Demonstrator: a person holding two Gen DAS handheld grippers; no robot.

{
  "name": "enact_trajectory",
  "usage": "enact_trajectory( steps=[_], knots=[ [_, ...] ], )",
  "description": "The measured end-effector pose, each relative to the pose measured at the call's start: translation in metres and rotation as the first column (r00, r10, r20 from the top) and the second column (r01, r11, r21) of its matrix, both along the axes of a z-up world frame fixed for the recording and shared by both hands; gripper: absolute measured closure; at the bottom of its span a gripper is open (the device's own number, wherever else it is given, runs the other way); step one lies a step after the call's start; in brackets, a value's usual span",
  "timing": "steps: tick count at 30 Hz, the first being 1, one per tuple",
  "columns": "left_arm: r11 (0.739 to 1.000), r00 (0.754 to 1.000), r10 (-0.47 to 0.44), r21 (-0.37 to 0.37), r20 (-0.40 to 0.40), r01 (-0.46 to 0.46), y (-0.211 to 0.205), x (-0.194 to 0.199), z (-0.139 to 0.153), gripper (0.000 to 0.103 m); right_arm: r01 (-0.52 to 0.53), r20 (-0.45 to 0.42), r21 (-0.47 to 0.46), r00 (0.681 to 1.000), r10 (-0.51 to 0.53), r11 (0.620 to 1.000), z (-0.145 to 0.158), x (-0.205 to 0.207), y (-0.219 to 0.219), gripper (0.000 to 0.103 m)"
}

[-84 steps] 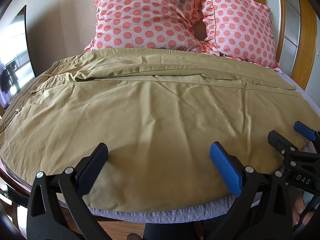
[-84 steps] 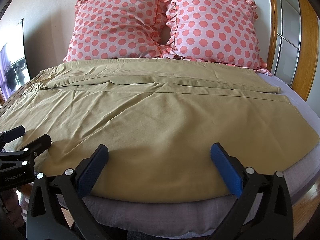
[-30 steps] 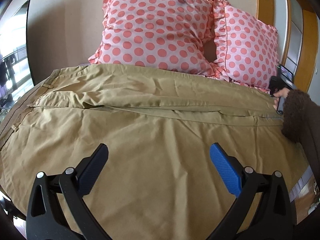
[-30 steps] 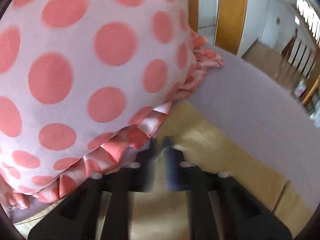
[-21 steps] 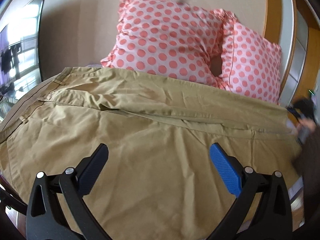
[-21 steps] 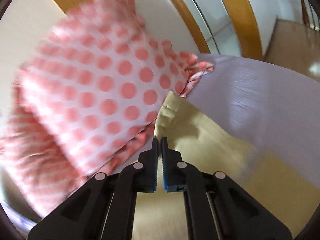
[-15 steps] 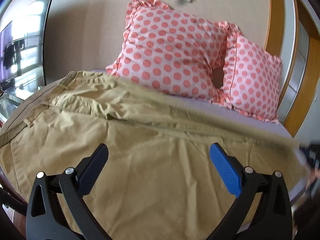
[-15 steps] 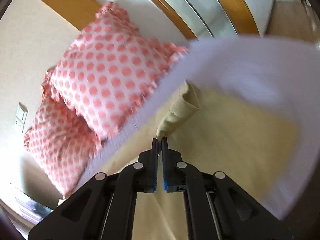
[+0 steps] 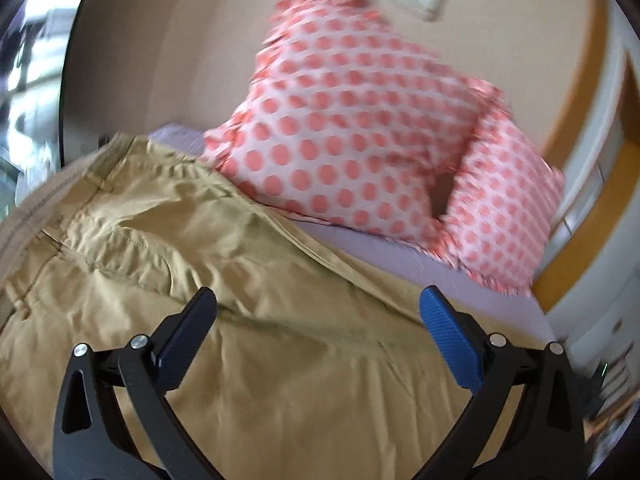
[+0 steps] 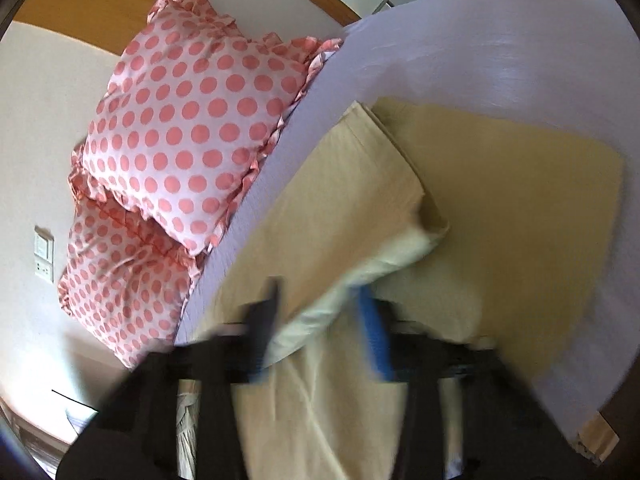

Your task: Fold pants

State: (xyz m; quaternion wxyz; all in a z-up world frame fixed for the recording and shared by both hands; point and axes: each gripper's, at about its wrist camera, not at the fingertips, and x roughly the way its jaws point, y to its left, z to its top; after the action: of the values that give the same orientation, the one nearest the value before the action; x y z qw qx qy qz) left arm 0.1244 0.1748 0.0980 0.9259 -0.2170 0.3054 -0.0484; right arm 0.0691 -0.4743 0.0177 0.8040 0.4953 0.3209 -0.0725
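Khaki pants (image 9: 248, 344) lie spread on the bed (image 10: 460, 48), their long axis running across it in front of the two spotted pillows (image 9: 360, 120), waistband toward the left side in the left wrist view and cuffs toward the right. Half a second ago the right tongs (image 10: 320, 320) were clamped thin on the far leg's cuff; now, blurred by motion, their jaws stand apart with pale cloth lying between them, so they appear to have let go, though the blur leaves it uncertain whether either jaw touches the fabric. The far leg (image 10: 352, 208) has been drawn away from the pillows since a second ago, baring a strip of lilac sheet there, and it now rests doubled over the near leg (image 10: 520, 200), its cuff end bunched and rumpled instead of square. That suggests the first lengthwise fold, leg onto leg, is roughly laid but needs smoothing at the cuff before the pants are folded across their length. The left tongs (image 9: 320, 320) hover wide open over the seat area near the waistband, holding nothing, and have swung toward that end.
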Motion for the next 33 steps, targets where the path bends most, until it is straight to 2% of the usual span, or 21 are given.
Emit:
enact_trajectory(
  steps=[1,2,5,9,11,12,13,14,15,17,18,20,21,23,24,27,30,33],
  knots=[
    [1.0,1.0,0.015,-0.026,-0.017,-0.015,0.007,0.012,-0.002,0.002,0.0,0.024,0.018,1.0,-0.001,1.0,-0.001,-0.002,-0.003,0.099],
    [0.998,0.998,0.038,-0.056,-0.044,-0.041,0.016,0.026,-0.006,0.002,0.012,0.09,0.042,0.996,-0.016,0.999,0.001,-0.007,-0.009,0.1],
    [0.988,0.992,0.063,-0.132,-0.11,-0.077,0.034,0.063,-0.017,0.006,0.049,0.188,0.023,0.981,-0.052,0.999,0.015,-0.02,-0.022,0.101],
    [0.989,0.971,0.097,-0.092,-0.217,-0.119,0.042,0.113,-0.036,0.019,0.052,0.231,0.002,0.972,-0.051,0.999,0.025,-0.024,-0.028,0.101],
    [0.983,0.959,0.124,-0.103,-0.255,-0.155,0.049,0.133,-0.049,0.027,0.05,0.228,-0.015,0.973,-0.045,0.999,0.024,-0.021,-0.028,0.101],
    [0.98,0.957,0.13,-0.115,-0.261,-0.165,0.052,0.138,-0.054,0.041,0.051,0.224,-0.021,0.974,-0.045,0.998,0.023,-0.02,-0.028,0.101],
    [0.975,0.954,0.132,-0.138,-0.27,-0.174,0.057,0.147,-0.061,0.068,0.053,0.22,-0.022,0.974,-0.047,0.998,0.022,-0.019,-0.028,0.101],
    [0.972,0.951,0.128,-0.156,-0.281,-0.177,0.061,0.151,-0.066,0.086,0.056,0.219,-0.015,0.974,-0.052,0.998,0.02,-0.018,-0.028,0.101],
    [0.964,0.947,0.13,-0.186,-0.293,-0.19,0.066,0.151,-0.071,0.099,0.059,0.22,-0.001,0.974,-0.057,0.998,0.018,-0.016,-0.029,0.101],
    [0.959,0.954,0.141,-0.204,-0.265,-0.198,0.067,0.133,-0.067,0.1,0.063,0.222,0.014,0.973,-0.064,0.998,0.017,-0.017,-0.03,0.101],
    [0.965,0.962,0.138,-0.187,-0.233,-0.184,0.065,0.118,-0.06,0.101,0.065,0.23,0.01,0.971,-0.065,0.998,0.019,-0.021,-0.031,0.101],
    [0.979,0.982,0.123,-0.144,-0.144,-0.144,0.058,0.066,-0.039,0.101,0.076,0.246,0.0,0.966,-0.074,0.997,0.024,-0.029,-0.035,0.101],
    [0.982,0.989,0.115,-0.141,-0.097,-0.128,0.056,0.028,-0.029,0.101,0.089,0.253,-0.007,0.964,-0.084,0.996,0.027,-0.037,-0.038,0.101],
    [0.983,0.991,0.119,-0.133,-0.065,-0.127,0.054,-0.025,-0.023,0.1,0.117,0.254,-0.015,0.961,-0.11,0.993,0.03,-0.051,-0.044,0.101],
    [0.984,0.99,0.126,-0.123,-0.06,-0.132,0.051,-0.065,-0.025,0.1,0.131,0.25,-0.016,0.96,-0.123,0.991,0.03,-0.06,-0.048,0.101],
    [0.982,0.985,0.14,-0.115,-0.096,-0.151,0.045,-0.133,-0.047,0.1,0.155,0.221,-0.029,0.965,-0.144,0.988,0.025,-0.078,-0.052,0.101],
    [0.974,0.978,0.143,-0.153,-0.152,-0.166,0.042,-0.164,-0.076,0.1,0.173,0.177,-0.024,0.97,-0.166,0.985,0.013,-0.089,-0.053,0.101],
    [0.97,0.977,0.148,-0.17,-0.155,-0.174,0.042,-0.173,-0.089,0.1,0.186,0.149,-0.02,0.972,-0.181,0.982,0.003,-0.096,-0.055,0.101]
  ],
)
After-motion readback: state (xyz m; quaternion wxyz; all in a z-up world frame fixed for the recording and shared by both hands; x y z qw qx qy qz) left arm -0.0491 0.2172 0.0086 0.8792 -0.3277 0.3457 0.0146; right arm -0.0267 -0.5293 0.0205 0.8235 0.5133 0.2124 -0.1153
